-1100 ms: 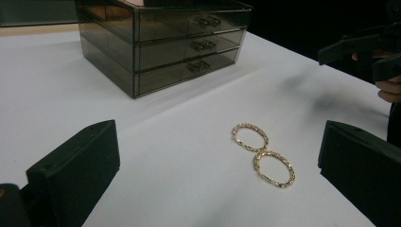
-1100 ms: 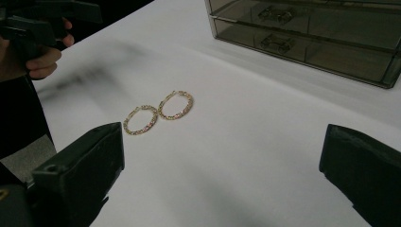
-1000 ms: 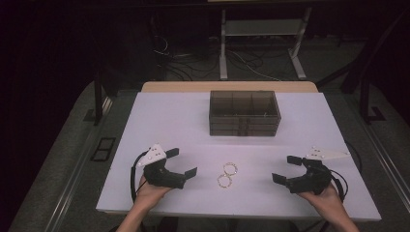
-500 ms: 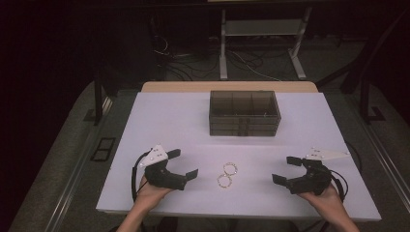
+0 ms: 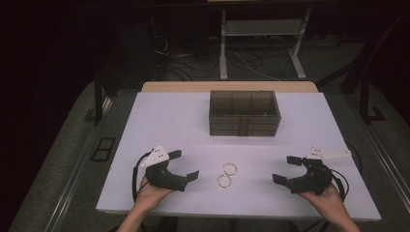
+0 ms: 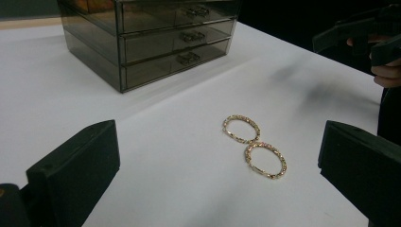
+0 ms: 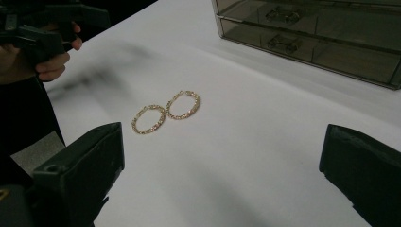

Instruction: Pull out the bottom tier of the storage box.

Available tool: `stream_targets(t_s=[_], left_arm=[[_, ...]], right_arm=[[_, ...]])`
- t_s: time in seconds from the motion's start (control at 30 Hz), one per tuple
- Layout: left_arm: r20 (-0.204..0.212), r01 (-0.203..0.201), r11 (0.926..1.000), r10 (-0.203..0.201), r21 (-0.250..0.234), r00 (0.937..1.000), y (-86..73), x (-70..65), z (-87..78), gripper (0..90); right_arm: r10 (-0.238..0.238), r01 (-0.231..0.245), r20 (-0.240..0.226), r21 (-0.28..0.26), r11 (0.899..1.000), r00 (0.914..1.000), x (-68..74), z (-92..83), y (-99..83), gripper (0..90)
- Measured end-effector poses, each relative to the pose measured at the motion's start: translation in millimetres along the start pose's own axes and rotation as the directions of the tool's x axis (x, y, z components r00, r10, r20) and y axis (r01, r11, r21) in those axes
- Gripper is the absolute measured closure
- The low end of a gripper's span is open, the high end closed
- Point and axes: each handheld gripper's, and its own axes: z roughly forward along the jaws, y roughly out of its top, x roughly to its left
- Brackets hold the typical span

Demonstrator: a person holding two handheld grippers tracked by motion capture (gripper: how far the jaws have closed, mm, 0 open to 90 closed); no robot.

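Observation:
Two gold hoop earrings (image 5: 227,175) lie touching on the white table (image 5: 159,125), near its front edge and midway between my hands. My left gripper (image 5: 186,164) rests to their left, open, with nothing between its jaws. To their right my right gripper (image 5: 284,169) is also open and holds nothing. The left gripper view has the hoops (image 6: 253,142) ahead between my wide-spread jaws, with the right gripper (image 6: 359,33) beyond. In the right gripper view the hoops (image 7: 165,111) lie ahead to the left, with the left gripper (image 7: 47,28) behind them.
A smoky see-through drawer box (image 5: 244,113) stands at the table's back middle, all drawers shut (image 6: 151,38) (image 7: 321,33). White table surface lies between it and the hoops. Behind the table are a metal stand (image 5: 261,29) and floor cables.

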Motion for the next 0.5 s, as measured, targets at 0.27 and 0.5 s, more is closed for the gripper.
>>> stream_targets(t_s=[0.27,0.5], left_arm=[[-0.001,0.005,1.0000,-0.005,0.000,1.0000,-0.5,-0.1,-0.6,0.0],[-0.002,0.006,1.0000,-0.006,0.002,1.0000,-0.6,0.0,-0.4,0.0]], right_arm=[[-0.009,0.009,-0.009,0.016,1.000,0.9999,2.8,-0.1,8.2,0.4],[-0.005,0.006,-0.025,0.035,0.999,0.9997,2.0,5.9,19.6,0.4]])
